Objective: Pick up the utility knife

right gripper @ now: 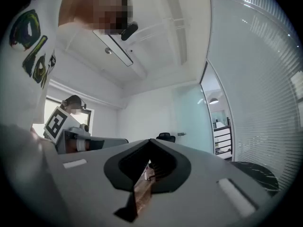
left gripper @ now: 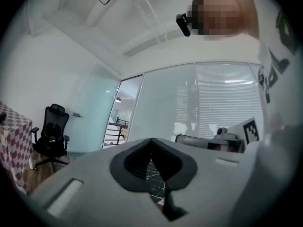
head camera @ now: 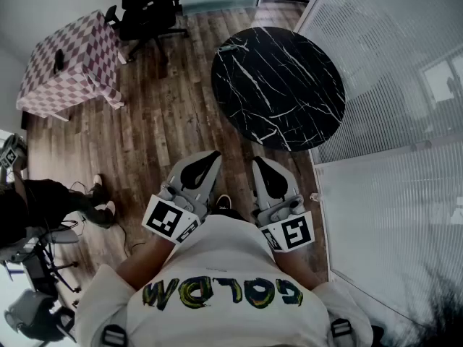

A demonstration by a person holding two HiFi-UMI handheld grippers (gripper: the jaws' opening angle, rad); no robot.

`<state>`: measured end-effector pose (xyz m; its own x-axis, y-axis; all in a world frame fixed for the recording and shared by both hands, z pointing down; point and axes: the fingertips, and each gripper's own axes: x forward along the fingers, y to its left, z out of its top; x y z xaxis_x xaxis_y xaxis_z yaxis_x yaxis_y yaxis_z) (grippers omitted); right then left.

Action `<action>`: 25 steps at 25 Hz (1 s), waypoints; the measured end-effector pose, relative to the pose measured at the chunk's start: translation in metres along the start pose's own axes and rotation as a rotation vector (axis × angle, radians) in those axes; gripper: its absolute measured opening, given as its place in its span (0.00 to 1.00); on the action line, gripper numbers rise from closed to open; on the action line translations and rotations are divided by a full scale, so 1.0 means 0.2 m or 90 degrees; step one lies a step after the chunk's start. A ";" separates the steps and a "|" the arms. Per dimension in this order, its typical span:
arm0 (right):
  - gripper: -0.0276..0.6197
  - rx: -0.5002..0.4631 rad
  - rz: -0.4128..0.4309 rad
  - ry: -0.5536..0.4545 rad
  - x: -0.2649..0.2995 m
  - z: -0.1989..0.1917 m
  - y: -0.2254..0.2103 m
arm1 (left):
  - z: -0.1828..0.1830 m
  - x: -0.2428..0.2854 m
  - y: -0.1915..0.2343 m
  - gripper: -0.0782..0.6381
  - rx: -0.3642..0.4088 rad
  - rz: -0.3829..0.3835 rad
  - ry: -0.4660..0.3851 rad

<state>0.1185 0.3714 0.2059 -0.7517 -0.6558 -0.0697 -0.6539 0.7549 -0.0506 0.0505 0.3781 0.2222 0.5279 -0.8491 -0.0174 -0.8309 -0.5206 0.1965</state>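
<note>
No utility knife shows in any view. Both grippers are held level, close to the person's chest in the head view, and point toward a round black marble table (head camera: pixel 278 85). My left gripper (head camera: pixel 210 157) has its jaws together with nothing between them; in its own view the tips (left gripper: pixel 152 141) meet and a strip of marble top (left gripper: pixel 154 176) shows through the slit below. My right gripper (head camera: pixel 257 161) sits beside it, jaws also meeting (right gripper: pixel 150 142), empty. The marble top looks bare from above.
A glass wall with blinds (head camera: pixel 391 85) runs along the right, close to the marble table. A checkered table (head camera: pixel 72 63) and a black office chair (head camera: pixel 148 9) stand at the far left. Another person (head camera: pixel 43 201) sits at the left edge. Wood floor (head camera: pixel 159 121) lies between.
</note>
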 end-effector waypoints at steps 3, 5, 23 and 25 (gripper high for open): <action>0.05 0.003 0.000 0.000 -0.01 0.00 -0.05 | -0.01 0.04 -0.01 0.11 0.001 0.002 0.002; 0.05 0.005 0.001 0.001 -0.01 0.00 -0.08 | -0.02 0.07 -0.02 0.11 0.002 0.005 0.004; 0.05 0.025 0.047 0.025 0.22 -0.13 -0.22 | -0.11 0.25 0.18 0.11 -0.015 0.031 0.025; 0.05 0.026 0.045 0.027 0.31 -0.14 -0.23 | -0.11 0.27 0.27 0.11 -0.020 0.030 0.024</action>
<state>0.0998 0.2957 0.2328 -0.7991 -0.6004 -0.0321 -0.5962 0.7981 -0.0869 0.0375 0.3062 0.2536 0.4944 -0.8688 0.0292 -0.8496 -0.4759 0.2273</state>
